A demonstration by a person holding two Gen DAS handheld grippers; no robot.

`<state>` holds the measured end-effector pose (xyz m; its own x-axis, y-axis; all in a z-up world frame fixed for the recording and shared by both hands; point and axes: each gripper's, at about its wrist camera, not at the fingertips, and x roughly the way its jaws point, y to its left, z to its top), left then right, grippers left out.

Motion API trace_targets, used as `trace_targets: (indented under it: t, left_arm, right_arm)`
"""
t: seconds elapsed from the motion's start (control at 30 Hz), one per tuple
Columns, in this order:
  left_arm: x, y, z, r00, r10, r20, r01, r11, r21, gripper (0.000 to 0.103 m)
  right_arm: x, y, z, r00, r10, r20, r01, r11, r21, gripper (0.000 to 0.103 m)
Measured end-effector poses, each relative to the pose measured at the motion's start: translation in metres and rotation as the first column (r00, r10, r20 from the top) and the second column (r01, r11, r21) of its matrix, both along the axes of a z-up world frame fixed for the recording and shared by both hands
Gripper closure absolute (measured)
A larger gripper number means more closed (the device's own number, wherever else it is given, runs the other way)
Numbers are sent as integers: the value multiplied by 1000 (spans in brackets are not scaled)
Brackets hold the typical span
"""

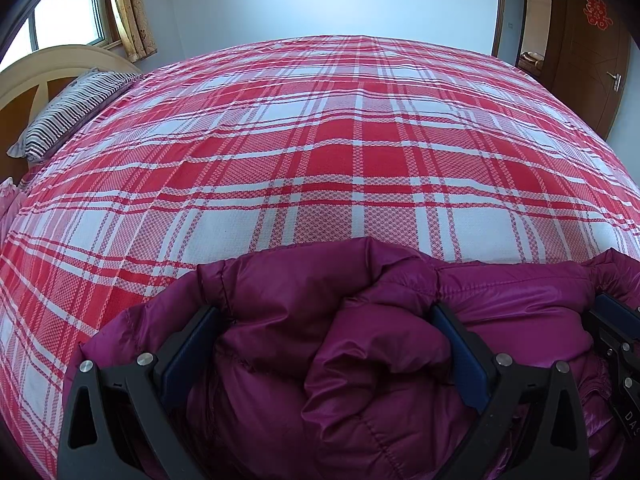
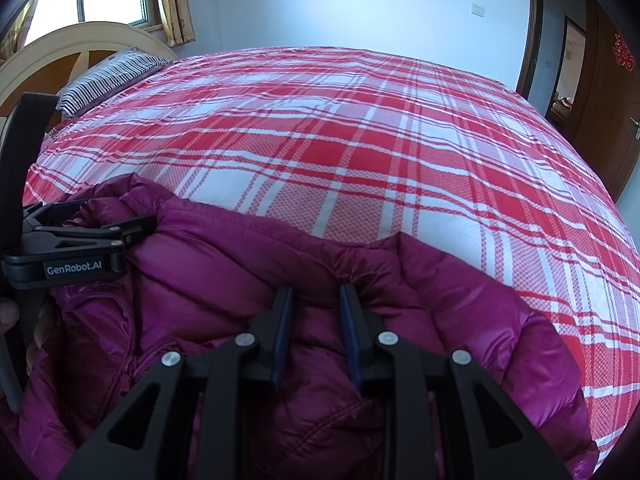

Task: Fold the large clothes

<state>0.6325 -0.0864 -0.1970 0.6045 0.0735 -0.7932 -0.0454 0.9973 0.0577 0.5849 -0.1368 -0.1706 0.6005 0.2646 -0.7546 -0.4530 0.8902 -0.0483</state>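
A magenta puffer jacket (image 1: 360,344) lies bunched at the near edge of a bed with a red and white plaid cover (image 1: 320,140). My left gripper (image 1: 326,316) is open wide, its blue pads on either side of a thick fold of the jacket. In the right wrist view the jacket (image 2: 460,320) spreads across the near bed. My right gripper (image 2: 316,300) has its jaws narrowed around a ridge of the jacket fabric. The left gripper (image 2: 132,228) shows at the left in that view, over the jacket's edge.
A striped pillow (image 1: 68,116) lies at the far left by a cream headboard (image 1: 48,64). A window with yellow curtains (image 1: 132,8) is behind it. A brown wooden door (image 1: 588,60) stands at the far right. The plaid cover (image 2: 360,140) stretches far ahead.
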Motion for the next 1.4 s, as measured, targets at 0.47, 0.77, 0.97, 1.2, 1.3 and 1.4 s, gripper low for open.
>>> trace_targets:
  t: [0.47,0.77,0.97,1.2,1.3,1.4]
  left_arm:
    - [3,-5,0,1000,-1,-8,1,999,32,0]
    - [-73,28,95,990,-52,135,60,997,-53,1]
    - [-207,68,123,976,-112,186,126,990,-68,1]
    - [-347,126,99,982,-128,141,144,984,-107,1]
    - [-393,146,85,982,-127,139,139,987,-79,1]
    - [-430,158,63,986,-120,112,129,989,-77,1]
  right_arm:
    - [2,0,0,1000,5,-6,-5,1000,-12,76]
    - [-18,-28,43,1000,-2,2,2,999,53,39]
    - [-97,-99,99,999,-29,36,26,996,83,32]
    - [-238,-178,127,1000,-10,-3,10,989,147,21]
    - [-292,-212,127,1000,17,-24,-12,987,161,17]
    - [-334,-231,116,998,-10,-62,21,986,166,14]
